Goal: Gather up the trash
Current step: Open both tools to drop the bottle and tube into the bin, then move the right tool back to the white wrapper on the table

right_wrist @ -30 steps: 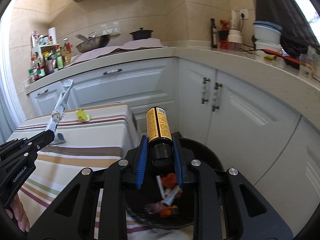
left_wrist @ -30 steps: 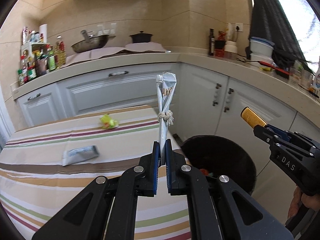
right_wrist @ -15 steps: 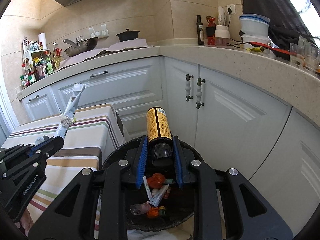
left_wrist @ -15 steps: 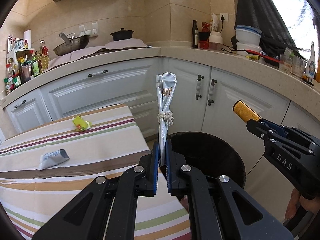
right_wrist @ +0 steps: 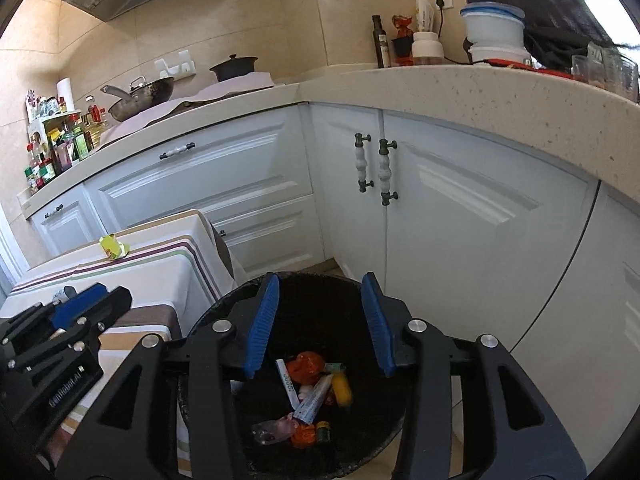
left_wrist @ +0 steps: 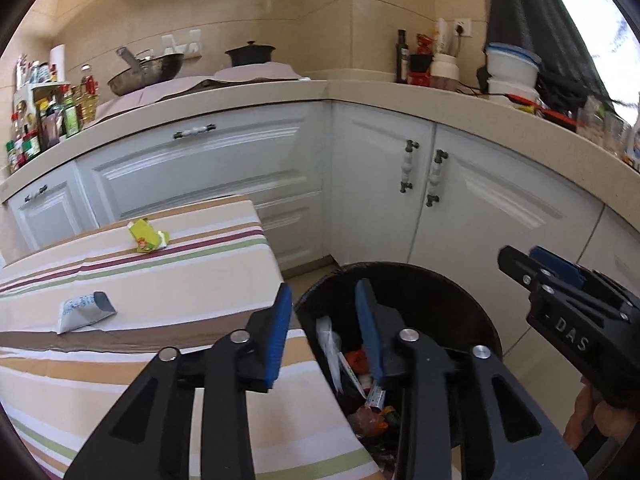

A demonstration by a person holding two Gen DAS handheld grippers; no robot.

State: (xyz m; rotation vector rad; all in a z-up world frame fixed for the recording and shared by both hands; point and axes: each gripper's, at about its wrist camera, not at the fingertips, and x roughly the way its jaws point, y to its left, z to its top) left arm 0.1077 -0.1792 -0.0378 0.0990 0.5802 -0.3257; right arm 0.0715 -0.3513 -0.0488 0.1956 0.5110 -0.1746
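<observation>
Both grippers hang over the bin with their jaws spread wide and nothing between them: the left gripper (left_wrist: pixel 323 328) is above the near rim beside the table, and the right gripper (right_wrist: pixel 318 322) is right over the middle of the opening.

Going from big things to small ones: the table (left_wrist: pixel 180 280) with the striped cloth stands just beside the black bin (right_wrist: pixel 328 288). The bin holds a pile of trash (right_wrist: pixel 312 392), with tubes, an orange wad and a small yellow bottle at the bottom.

Two pieces are not yet collected on the cloth: a flattened white tube (left_wrist: pixel 82 312) near the front, and a yellow-green wrapper (left_wrist: pixel 147 236) farther back.

I judge the step now is to go back to the table. The left gripper is nearer, so it should take the tube first. It lies flat, so the fingers should come low and pinch the thicker end with the cap, without catching the cloth. The wrapper is light and crumpled; a gentle pinch on its raised part should do.
</observation>
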